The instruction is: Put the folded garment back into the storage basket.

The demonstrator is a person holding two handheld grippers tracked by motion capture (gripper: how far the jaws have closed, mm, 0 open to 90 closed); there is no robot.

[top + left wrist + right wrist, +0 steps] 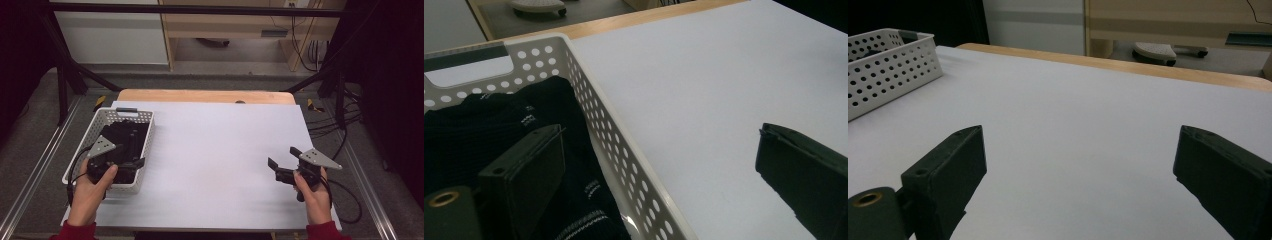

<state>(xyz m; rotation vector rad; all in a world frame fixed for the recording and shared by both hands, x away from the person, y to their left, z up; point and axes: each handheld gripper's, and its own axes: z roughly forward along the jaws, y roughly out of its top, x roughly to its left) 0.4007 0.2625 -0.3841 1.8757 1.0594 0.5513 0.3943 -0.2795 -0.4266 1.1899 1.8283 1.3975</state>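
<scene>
- While dark clothing point(489, 130) with thin white stripes lies in the white basket point(145, 150) at the bench's left edge, the left gripper point(131, 159) hangs above it, fingers spread wide, one over the cloth, one past the basket wall, holding nothing.
- Well apart, the right gripper point(283, 161) hovers over the white bench point(215, 150), fingers wide open and empty.

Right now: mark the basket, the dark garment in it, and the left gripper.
basket point(146, 145), high view, right wall.
dark garment point(489, 117), left gripper view, knit top surface.
left gripper point(131, 159), high view, between its fingertips, over the basket.
</scene>
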